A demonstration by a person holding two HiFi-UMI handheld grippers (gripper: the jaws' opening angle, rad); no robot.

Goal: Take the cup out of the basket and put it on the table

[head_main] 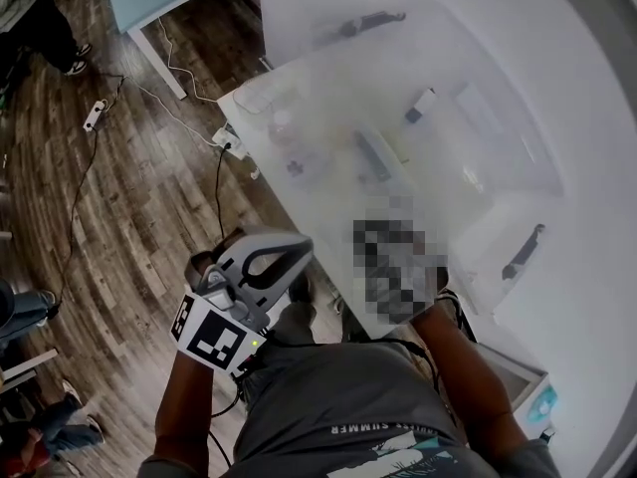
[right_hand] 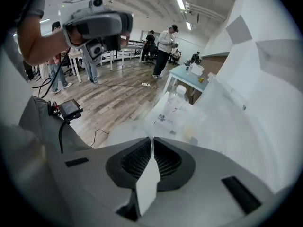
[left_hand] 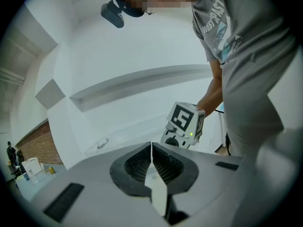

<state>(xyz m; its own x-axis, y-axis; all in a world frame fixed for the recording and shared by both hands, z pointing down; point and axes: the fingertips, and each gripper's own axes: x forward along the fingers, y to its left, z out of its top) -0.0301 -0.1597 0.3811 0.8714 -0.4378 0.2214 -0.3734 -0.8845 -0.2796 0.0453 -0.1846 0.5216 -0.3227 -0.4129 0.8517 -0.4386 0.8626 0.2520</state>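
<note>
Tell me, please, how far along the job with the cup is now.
Done: nothing that shows. In hand: nothing; the left claw and the right claw are both shut and empty, beside the white table. Left: the whole job. Glare washes out the table top, so I cannot make out the cup or the basket.

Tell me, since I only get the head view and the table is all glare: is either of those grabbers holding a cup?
Observer: No. In its own view the left gripper has its jaws together with nothing between them.
Operator: And the right one? A blur covers it here.
Observer: The right gripper is shut and empty too, facing the white table.
Operator: Is it switched on?
Observer: The left gripper view shows a small green light on its marker cube.
</note>
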